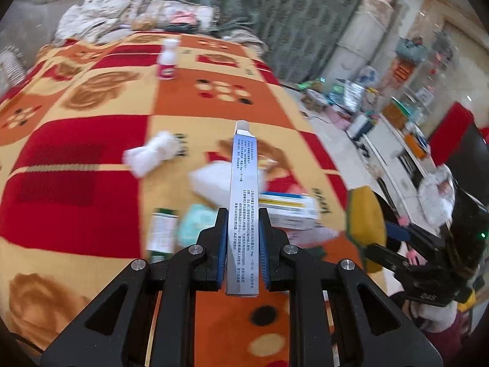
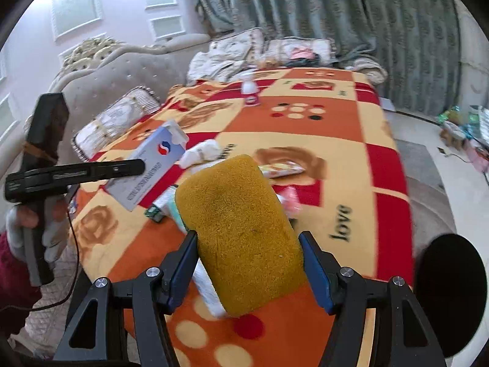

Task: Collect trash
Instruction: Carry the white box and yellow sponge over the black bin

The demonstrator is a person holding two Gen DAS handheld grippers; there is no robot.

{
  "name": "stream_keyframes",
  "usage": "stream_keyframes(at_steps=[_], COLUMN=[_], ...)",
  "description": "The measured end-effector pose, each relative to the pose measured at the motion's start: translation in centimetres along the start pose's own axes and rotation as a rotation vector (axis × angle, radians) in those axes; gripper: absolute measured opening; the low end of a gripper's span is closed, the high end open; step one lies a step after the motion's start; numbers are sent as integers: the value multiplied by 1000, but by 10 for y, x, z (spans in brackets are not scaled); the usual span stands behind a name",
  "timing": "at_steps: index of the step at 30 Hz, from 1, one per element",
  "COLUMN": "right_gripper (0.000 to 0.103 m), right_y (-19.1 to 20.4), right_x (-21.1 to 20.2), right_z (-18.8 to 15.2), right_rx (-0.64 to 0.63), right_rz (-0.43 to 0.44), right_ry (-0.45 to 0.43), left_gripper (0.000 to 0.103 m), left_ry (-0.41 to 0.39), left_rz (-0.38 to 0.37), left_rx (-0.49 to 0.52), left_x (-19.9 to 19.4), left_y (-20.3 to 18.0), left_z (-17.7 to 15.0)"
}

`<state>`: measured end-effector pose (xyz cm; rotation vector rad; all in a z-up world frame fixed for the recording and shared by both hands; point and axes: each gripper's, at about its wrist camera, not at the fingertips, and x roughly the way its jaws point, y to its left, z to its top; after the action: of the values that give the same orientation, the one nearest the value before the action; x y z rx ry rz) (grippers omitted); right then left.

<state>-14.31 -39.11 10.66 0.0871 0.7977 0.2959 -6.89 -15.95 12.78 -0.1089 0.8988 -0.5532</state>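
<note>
The bed [image 1: 91,159], spread with a red, orange and cream patterned blanket [image 2: 351,128], lies ahead of and beneath both tools and carries the litter to be gathered. The right tool [image 2: 247,253] is pinching a mustard-yellow sponge [image 2: 241,232] across its width, raised off the blanket and tilted, probably so it can be carried away rather than dragged. The left tool [image 1: 243,238] is pressed together on a slim medicine box [image 1: 244,202], gripped near its lower end so that the opened flap points away from the tool; in the right wrist view it hangs above the blanket, to the left of the right tool, held by a gloved hand [image 2: 33,232]. Just beyond the left tool remain a second carton [image 1: 290,211], a green-and-white packet [image 1: 160,234], what seems to be a pale crumpled wrapper [image 1: 195,223], though blur makes that uncertain, and a wad of white tissue [image 1: 152,153]. Far ahead stands a small white bottle [image 1: 167,61].
</note>
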Motion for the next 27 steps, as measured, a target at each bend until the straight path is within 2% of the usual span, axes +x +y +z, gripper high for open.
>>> stream_keyframes(at_steps=[6,15,18,23,27], right_gripper=[64,64,64,64,64], right_y=[-44,-133,-164,-194,-204], right_x=[-26,-65,-73,-83,-88], right_z=[-17,-51,-64,-78,-81], right_rx=[76,226,304,362,381], right_rz=[-85,-267,-314,-369,-376], right_ry=[-18,-17,-9,8,23], left_gripper=[16,16,16,16,16], left_ry=[36,105,150,203,223], left_rz=[-95,-202,-233,-275,-287], left_rx=[72,185,199,258,263], left_x=[24,74,95,120,134], left_y=[-72,-178,-204,-249,-261], left_z=[3,3,1,-2,0])
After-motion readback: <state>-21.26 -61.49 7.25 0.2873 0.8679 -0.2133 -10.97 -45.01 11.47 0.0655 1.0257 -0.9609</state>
